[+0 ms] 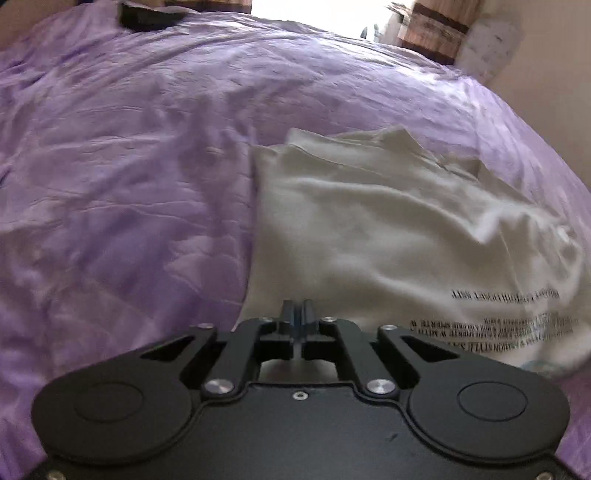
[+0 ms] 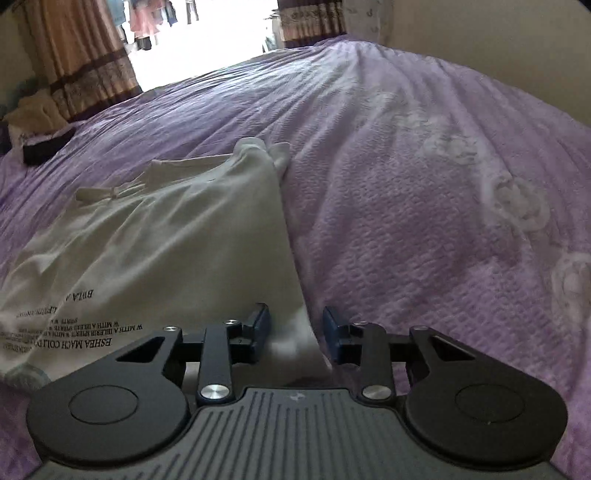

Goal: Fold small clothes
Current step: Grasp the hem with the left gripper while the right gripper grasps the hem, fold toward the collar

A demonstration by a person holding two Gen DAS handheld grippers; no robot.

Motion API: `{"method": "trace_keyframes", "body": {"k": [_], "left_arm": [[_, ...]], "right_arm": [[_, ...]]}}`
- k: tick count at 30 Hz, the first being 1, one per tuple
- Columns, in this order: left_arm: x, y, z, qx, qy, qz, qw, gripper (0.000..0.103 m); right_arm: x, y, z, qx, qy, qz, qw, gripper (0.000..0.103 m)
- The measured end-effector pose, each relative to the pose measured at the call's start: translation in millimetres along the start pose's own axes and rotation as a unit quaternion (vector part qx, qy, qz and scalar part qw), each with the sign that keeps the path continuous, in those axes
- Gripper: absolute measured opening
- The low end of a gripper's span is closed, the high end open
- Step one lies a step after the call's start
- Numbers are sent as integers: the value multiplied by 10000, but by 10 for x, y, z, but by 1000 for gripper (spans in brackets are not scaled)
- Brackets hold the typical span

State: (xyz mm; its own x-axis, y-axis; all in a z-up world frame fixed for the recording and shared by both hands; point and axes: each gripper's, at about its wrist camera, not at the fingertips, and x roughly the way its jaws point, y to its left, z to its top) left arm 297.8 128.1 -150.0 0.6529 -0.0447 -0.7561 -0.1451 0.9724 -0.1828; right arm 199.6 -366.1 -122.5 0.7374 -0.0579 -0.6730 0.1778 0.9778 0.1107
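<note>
A white T-shirt (image 1: 369, 221) with black printed text lies partly folded on the purple bedspread (image 1: 129, 166). My left gripper (image 1: 297, 310) sits at the shirt's near left edge with its fingers closed together; whether cloth is pinched between them I cannot tell. In the right wrist view the same shirt (image 2: 177, 236) lies to the left and ahead. My right gripper (image 2: 295, 325) is open, its fingers astride the shirt's near right corner, low over the bed.
A dark folded item (image 1: 147, 16) lies at the far edge of the bed, also in the right wrist view (image 2: 44, 147). Curtains (image 2: 81, 55) and a bright doorway stand beyond. A wall runs along the right side (image 1: 554, 92).
</note>
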Motion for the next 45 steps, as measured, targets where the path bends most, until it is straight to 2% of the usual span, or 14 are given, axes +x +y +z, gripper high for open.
{"method": "trace_keyframes", "body": {"k": [3,5,12,14,15,17,22,29,33,35,36,39,41,45], "left_arm": [[-112,26,-85,3,135,21,9999,5],[-129,72,-147,56,302,-29,9995,34],[-73,184,-341,-186,512,-430,9976,49],[-30,101,-373,11,586,-492,9971,47],[14,47,-365,213,627,-440,9968,44],[23,-53,-314,447,589,-358,9966,17],[-591,38,-162,-164,-56,-704,9974,12],[-1575,11,-200,-122,-520,-473,9975,11],[-1464,277,-850,-223,655,-329,9971,15],[-1177,393,-1224,-20,1389,448,9893,0],[-1074,443,-1392,194,1560,805,9843,0],[-1263,490,-1365,-151,1308,748,9885,7],[-1522,353,-1137,-106,730,788,9942,28],[-1797,-183,-758,281,-297,389,9984,43]], "right_arm": [[-55,50,-13,-403,-68,-264,9988,68],[-132,38,-61,-512,-278,-389,9975,70],[-57,-106,-89,81,69,701,9975,86],[39,-54,-95,79,48,572,9983,66],[100,-34,-78,84,120,424,9990,7],[119,-49,0,350,316,468,9978,8],[-448,-182,185,1029,-154,944,9901,8],[-1527,6,209,706,-806,1165,9874,7],[-1498,-299,-304,889,107,864,9922,8],[-1229,-447,-634,996,889,-107,9910,7],[-1088,-508,-804,973,1209,-674,9856,5],[-1172,-480,-879,953,965,-773,9877,5],[-1329,-274,-774,703,553,-899,9919,13],[-1536,363,-532,-47,-436,-543,9976,14]]}}
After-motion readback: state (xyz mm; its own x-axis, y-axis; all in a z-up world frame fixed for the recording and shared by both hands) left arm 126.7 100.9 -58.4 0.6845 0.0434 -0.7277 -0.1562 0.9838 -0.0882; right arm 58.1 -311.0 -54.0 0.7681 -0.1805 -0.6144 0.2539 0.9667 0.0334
